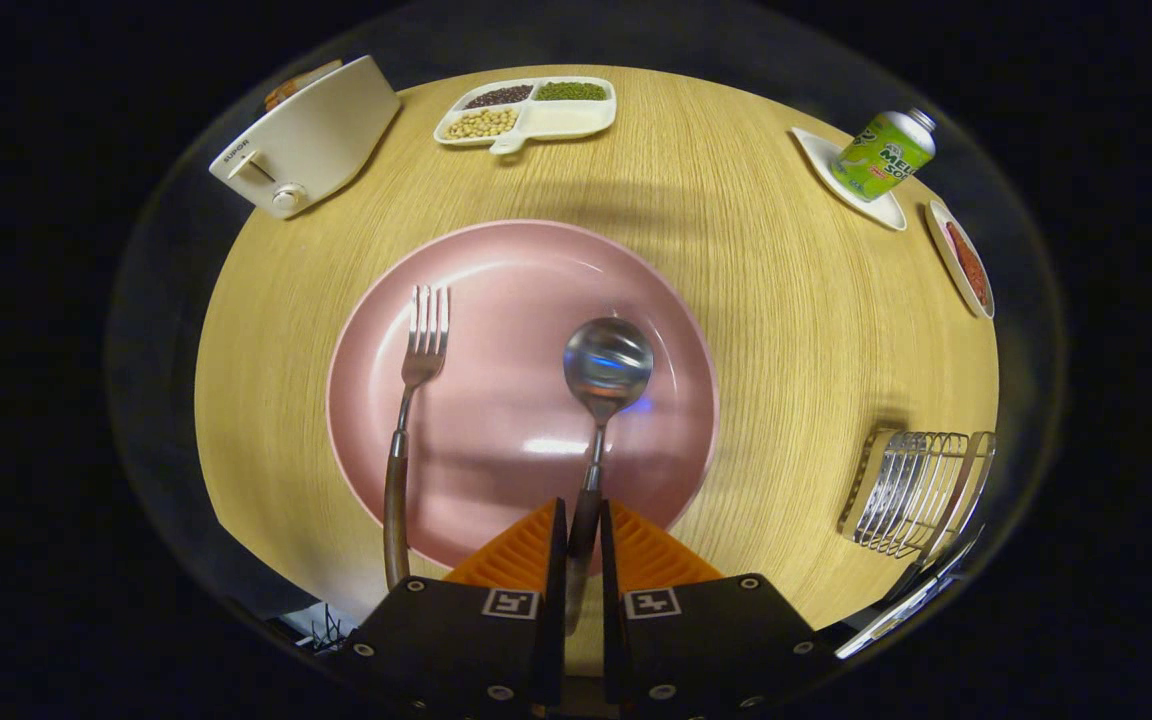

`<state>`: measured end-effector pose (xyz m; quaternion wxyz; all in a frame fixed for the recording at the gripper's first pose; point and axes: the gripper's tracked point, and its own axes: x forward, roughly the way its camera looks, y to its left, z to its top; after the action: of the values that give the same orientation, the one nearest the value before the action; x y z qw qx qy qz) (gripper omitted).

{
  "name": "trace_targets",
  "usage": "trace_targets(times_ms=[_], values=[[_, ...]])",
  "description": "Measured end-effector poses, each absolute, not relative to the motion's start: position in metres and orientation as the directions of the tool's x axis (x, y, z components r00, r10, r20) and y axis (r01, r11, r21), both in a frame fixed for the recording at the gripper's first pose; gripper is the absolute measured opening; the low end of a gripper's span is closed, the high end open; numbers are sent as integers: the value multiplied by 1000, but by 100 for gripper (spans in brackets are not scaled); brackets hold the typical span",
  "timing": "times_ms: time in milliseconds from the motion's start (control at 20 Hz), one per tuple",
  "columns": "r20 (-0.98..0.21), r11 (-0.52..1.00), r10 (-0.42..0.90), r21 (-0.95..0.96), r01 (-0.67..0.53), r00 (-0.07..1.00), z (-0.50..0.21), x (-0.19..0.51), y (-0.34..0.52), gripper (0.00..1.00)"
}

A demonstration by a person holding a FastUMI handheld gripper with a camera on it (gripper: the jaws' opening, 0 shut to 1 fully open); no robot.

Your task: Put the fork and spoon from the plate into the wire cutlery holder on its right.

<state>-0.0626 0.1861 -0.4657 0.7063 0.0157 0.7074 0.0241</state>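
The gripper (583, 545) is clenched on the steel spoon's (604, 372) dark handle over the round pink plate (496, 440); lift level, then carry toward the wire cutlery holder (911, 492) at three o'clock.

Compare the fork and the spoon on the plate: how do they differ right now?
The spoon has a round bowl; the fork has tines. The spoon's handle sits between the tool's closed fingers; the fork lies free, left of them. Both rest on the pink plate, heads pointing away.
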Motion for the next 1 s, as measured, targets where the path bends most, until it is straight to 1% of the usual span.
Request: trace_targets(times_ms=[50, 100, 200, 250, 450, 650, 1000], values=[[-999, 999, 47, 47, -9, 10, -465, -60, 183, 15], [-998, 998, 55, 55, -4, 17, -466, -59, 184, 11], [-997, 997, 80, 80, 7, 22, -463, -59, 185, 6], [-995, 995, 98, 98, 9, 31, -459, -58, 186, 5], [-987, 992, 124, 126, 18, 98, -435, -56, 175, 5], [-983, 991, 114, 122, 47, 141, -411, -66, 145, 5], [-977, 991, 23, 50, 127, 210, -375, -82, 68, 5]])
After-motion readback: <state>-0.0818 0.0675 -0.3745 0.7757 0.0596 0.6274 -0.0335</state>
